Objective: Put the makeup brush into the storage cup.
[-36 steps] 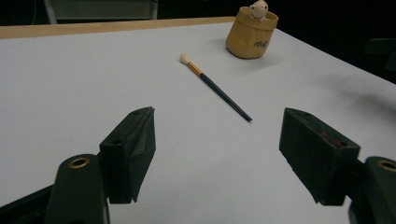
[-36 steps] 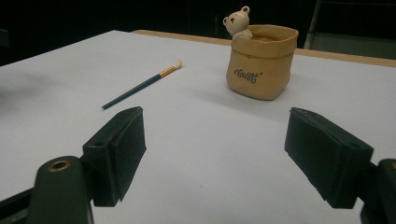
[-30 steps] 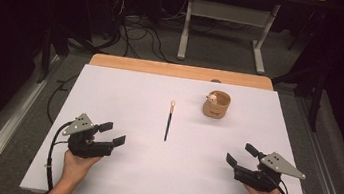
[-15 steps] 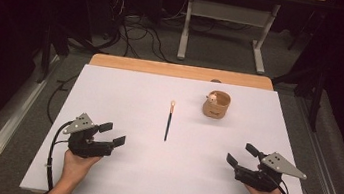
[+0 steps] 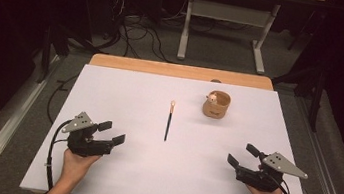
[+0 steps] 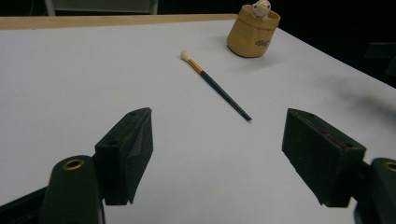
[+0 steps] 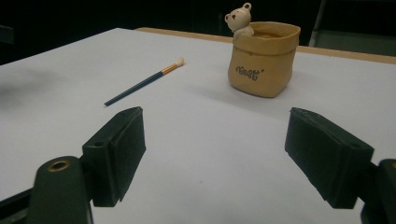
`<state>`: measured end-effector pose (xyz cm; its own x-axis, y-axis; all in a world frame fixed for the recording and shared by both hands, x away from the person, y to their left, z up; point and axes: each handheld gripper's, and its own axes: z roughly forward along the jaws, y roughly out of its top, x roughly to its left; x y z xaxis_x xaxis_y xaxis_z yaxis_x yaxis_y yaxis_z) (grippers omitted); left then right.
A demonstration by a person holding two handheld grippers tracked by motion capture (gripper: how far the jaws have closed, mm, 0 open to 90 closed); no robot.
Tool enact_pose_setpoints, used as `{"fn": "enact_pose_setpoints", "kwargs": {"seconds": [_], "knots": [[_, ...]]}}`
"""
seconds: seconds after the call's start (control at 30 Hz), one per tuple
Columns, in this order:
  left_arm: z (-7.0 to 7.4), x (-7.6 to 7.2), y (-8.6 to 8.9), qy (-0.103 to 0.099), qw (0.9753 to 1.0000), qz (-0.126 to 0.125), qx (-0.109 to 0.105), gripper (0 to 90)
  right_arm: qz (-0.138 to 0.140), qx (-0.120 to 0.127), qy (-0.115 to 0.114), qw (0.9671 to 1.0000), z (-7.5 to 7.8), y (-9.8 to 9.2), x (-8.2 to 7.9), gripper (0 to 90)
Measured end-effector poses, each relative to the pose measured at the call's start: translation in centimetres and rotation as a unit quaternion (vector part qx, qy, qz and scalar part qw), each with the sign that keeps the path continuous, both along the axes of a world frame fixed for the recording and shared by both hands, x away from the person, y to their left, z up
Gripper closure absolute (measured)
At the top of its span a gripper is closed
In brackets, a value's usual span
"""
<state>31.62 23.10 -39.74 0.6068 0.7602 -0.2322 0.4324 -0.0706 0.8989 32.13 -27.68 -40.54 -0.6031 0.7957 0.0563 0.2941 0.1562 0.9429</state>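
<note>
Dark-handled paintbrush [image 5: 168, 122] lies lengthwise, bristles toward the table's far edge.

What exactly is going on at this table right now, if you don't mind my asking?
A person holds a claw in each hand, resting at the near edge of the white table. The left claw and right claw are both open and empty. Between them, farther off, lie a paintbrush and a tan bear pot, both untouched.
</note>
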Motion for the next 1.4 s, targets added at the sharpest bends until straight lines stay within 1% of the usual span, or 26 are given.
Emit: {"fn": "enact_pose_setpoints", "kwargs": {"seconds": [0.27, 0.4, 0.47, 0.6, 0.73, 0.83, 0.9, 0.93, 1.1, 1.17, 1.2, 1.23, 1.3, 1.33, 1.37, 1.4], "knots": [[0.7, 0.2, -0.8, -0.005, 0.9999, -0.014, 0.008, 24.7, 0.001, 0.001, 0.001, 1.0, 0.0, 0.1, -0.1, 21.6], [0.9, 0.3, -1.0, -0.004, 0.9998, -0.017, 0.005, 24.7, 0.002, 0.002, 0.001, 1.0, 0.0, 0.1, -0.1, 21.7], [1.1, 0.4, -1.3, -0.002, 0.9997, -0.022, 0.01, 24.7, 0.001, 0.002, 0.003, 1.0, 0.0, 0.1, 0.0, 21.7], [1.5, 0.5, -1.8, -0.007, 0.9995, -0.028, 0.013, 24.7, 0.006, 0.0, -0.004, 1.0, 0.0, 0.2, -0.2, 21.8], [1.7, 0.6, -2.4, -0.009, 0.9993, -0.036, 0.01, 24.7, 0.007, 0.003, -0.002, 1.0, 0.0, 0.2, -0.2, 21.8], [1.8, 1.0, -3.1, -0.008, 0.999, -0.044, 0.011, 24.6, 0.004, 0.004, 0.002, 1.0, 0.0, 0.2, -0.1, 21.7], [1.9, 1.2, -3.3, -0.01, 0.9988, -0.046, 0.012, 24.5, 0.003, 0.007, 0.0, 1.0, 0.0, 0.1, -0.1, 21.7], [2.0, 1.3, -3.5, -0.01, 0.9988, -0.048, 0.01, 24.6, 0.002, 0.006, -0.002, 1.0, 0.1, 0.1, -0.1, 21.7], [2.2, 1.5, -4.0, -0.012, 0.9984, -0.054, 0.01, 24.3, 0.003, 0.008, 0.003, 1.0, 0.0, 0.1, -0.1, 21.7], [2.2, 1.6, -4.1, -0.01, 0.9984, -0.056, 0.009, 24.2, 0.002, 0.008, 0.001, 1.0, 0.0, 0.1, 0.0, 21.7], [2.0, 1.6, -4.5, -0.01, 0.9982, -0.056, 0.02, 24.0, 0.003, 0.01, 0.002, 0.9999, 0.0, 0.1, -0.1, 21.7], [2.0, 1.6, -4.5, -0.01, 0.9982, -0.056, 0.02, 23.8, 0.003, 0.008, -0.001, 1.0, 0.0, 0.1, -0.2, 21.8], [2.0, 1.4, -5.2, -0.017, 0.9973, -0.061, 0.038, 24.0, 0.007, 0.011, -0.004, 0.9999, 0.0, 0.1, -0.2, 21.8], [2.2, 1.5, -5.7, -0.016, 0.9967, -0.068, 0.04, 23.8, 0.008, 0.012, -0.003, 0.9999, 0.0, 0.1, -0.2, 21.9], [2.2, 1.5, -5.7, -0.016, 0.9967, -0.068, 0.04, 23.6, 0.008, 0.01, -0.003, 0.9999, 0.0, 0.2, -0.2, 21.9], [2.3, 1.5, -5.9, -0.02, 0.9964, -0.072, 0.039, 23.7, 0.006, 0.01, 0.0, 0.9999, 0.0, 0.2, -0.1, 21.9]]}}
